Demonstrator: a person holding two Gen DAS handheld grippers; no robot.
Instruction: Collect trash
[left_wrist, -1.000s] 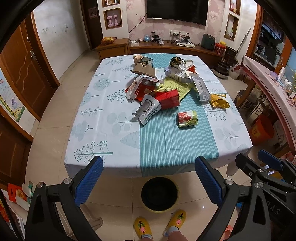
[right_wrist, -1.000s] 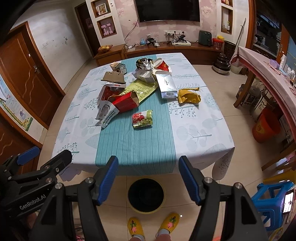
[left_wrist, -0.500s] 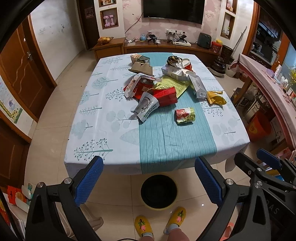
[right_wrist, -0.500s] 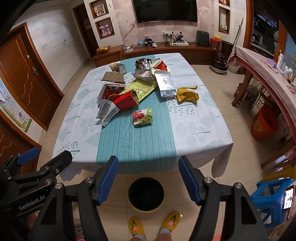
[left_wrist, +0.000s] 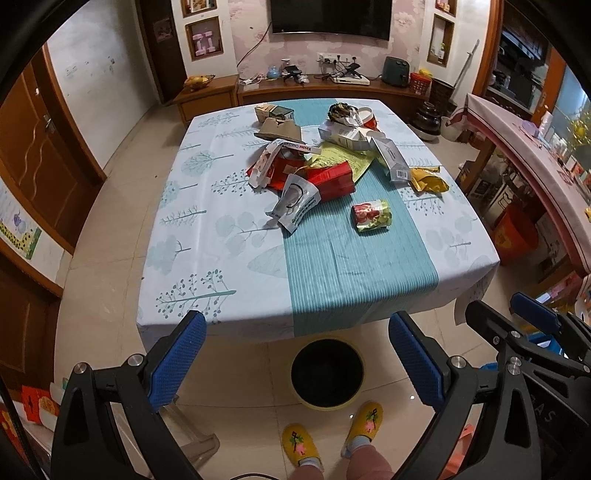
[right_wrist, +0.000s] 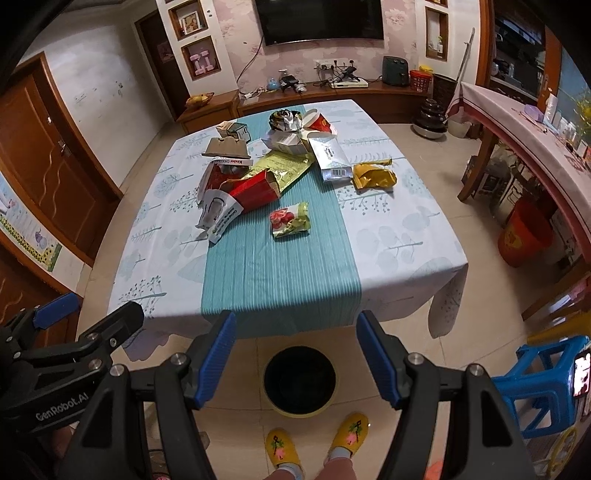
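Observation:
A pile of trash lies on the far half of the table (left_wrist: 207, 258): a red carton (left_wrist: 332, 179), a white wrapper (left_wrist: 293, 203), a yellow-green bag (left_wrist: 343, 158), a grey box (left_wrist: 391, 158), a yellow wrapper (left_wrist: 428, 181) and a small red-green packet (left_wrist: 371, 216), also in the right wrist view (right_wrist: 290, 221). A round black bin with a yellow rim (left_wrist: 327, 373) stands on the floor by the near table edge, also in the right wrist view (right_wrist: 299, 380). My left gripper (left_wrist: 295, 362) and right gripper (right_wrist: 295, 356) are open and empty, held above the bin, short of the table.
The person's yellow slippers (right_wrist: 317, 439) stand just behind the bin. A blue stool (right_wrist: 543, 384) is at the right, an orange bucket (right_wrist: 524, 240) beyond it. A second table (right_wrist: 524, 133) runs along the right. Wooden doors (left_wrist: 48, 155) line the left wall.
Both grippers have risen and tilted a little, so the table sits lower and nearer in view. Nothing on the table has moved. Both stay open.

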